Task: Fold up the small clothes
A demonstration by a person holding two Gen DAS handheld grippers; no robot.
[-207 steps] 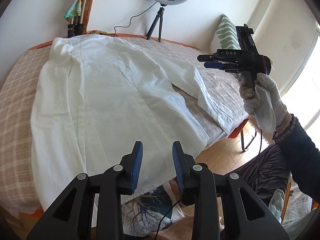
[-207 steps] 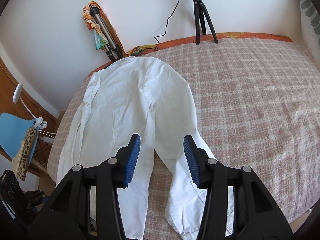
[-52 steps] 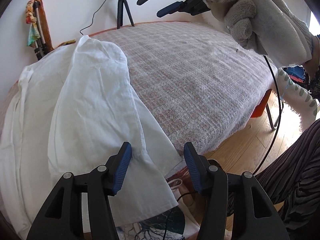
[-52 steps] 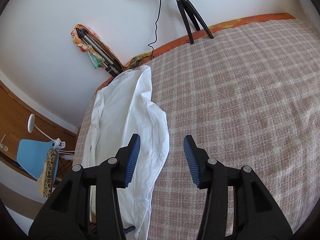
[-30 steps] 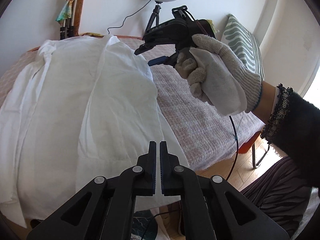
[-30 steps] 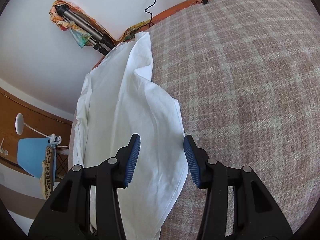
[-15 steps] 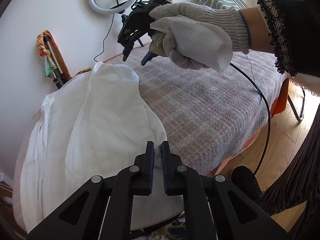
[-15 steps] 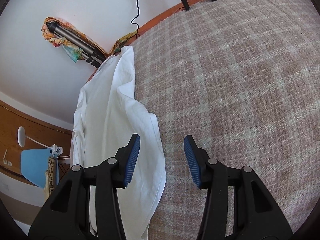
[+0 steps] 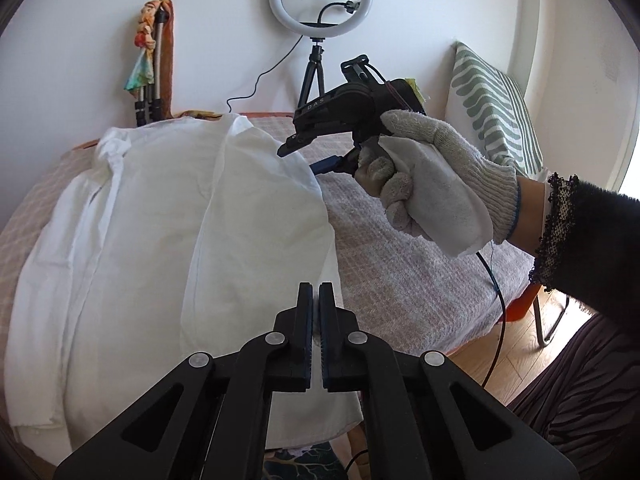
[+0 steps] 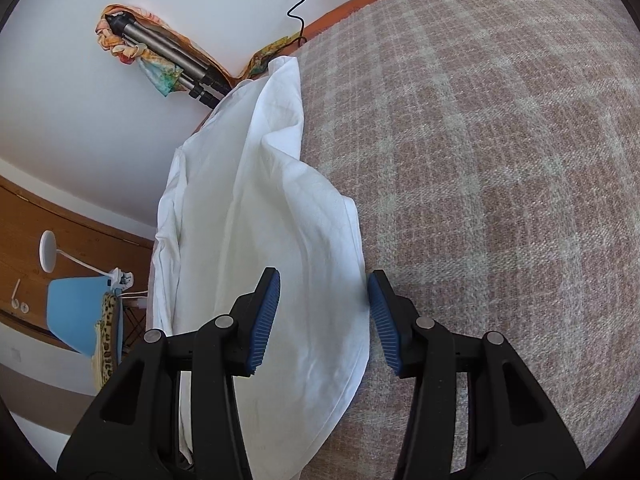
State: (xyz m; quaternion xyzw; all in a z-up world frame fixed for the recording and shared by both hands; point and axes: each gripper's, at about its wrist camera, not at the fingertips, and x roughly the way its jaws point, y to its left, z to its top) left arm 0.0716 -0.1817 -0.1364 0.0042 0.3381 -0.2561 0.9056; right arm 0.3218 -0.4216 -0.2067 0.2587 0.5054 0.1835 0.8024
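Right tool body reads "DAS" (white lettering) — jaws apart.

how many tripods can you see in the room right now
2: one black tripod holding the ring light against the far wall, and one folded grey tripod leaning on the wall behind the bed's left corner. Others may be out of frame.

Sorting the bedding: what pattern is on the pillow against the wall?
Wavy green stripes on white; the pillow shows best in the left wrist view.
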